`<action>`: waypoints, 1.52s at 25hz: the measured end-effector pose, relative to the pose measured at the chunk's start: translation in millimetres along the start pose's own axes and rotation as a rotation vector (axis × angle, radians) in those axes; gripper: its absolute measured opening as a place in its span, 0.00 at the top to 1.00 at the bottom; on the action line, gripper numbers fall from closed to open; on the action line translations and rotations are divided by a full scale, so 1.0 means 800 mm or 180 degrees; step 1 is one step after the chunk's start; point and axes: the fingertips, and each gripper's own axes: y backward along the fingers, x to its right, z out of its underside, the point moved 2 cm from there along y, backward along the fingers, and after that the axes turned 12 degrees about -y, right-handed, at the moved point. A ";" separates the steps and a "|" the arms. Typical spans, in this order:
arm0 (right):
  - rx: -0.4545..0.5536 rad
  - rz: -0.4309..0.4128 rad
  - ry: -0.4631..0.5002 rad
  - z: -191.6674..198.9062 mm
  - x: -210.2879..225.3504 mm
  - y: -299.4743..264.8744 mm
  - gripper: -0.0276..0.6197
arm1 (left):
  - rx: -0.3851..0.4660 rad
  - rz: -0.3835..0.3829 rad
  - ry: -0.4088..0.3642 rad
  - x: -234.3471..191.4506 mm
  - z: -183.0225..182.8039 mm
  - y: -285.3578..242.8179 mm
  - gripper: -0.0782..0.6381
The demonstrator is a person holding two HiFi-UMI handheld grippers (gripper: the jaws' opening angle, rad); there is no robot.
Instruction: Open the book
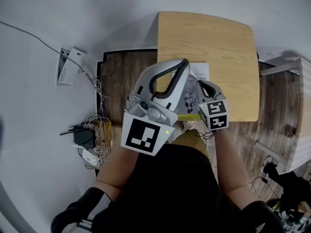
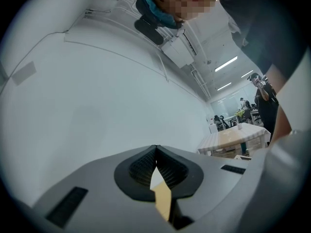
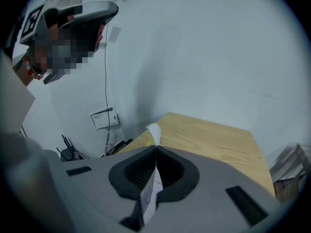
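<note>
While one wooden counter carries one book at its near edge, mostly hidden under two grippers, the left gripper is clamped tight on one tan sheet and the right gripper is clamped tight on one white printed page.

The pale wooden tabletop is viewed steeply from overhead, above the left claw and right claw. It is shared, close and oblique, by the right claw's camera; the left's is faced level at a white wall.
</note>
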 end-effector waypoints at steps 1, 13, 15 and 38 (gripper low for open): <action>0.0000 0.0003 0.0012 -0.001 -0.007 -0.001 0.91 | 0.0015 0.0000 -0.0004 -0.002 0.001 0.003 0.88; 0.0103 0.0032 -0.0185 -0.018 -0.058 -0.009 0.91 | 0.0108 0.0044 -0.0007 -0.023 0.002 0.032 0.88; 0.0104 0.0012 -0.0187 -0.018 -0.070 -0.013 0.91 | 0.0111 0.0063 -0.0012 -0.025 0.003 0.037 0.88; -0.0047 -0.0454 -0.0417 0.013 -0.176 -0.086 0.91 | 0.0063 0.0108 -0.0038 -0.049 0.023 0.068 0.88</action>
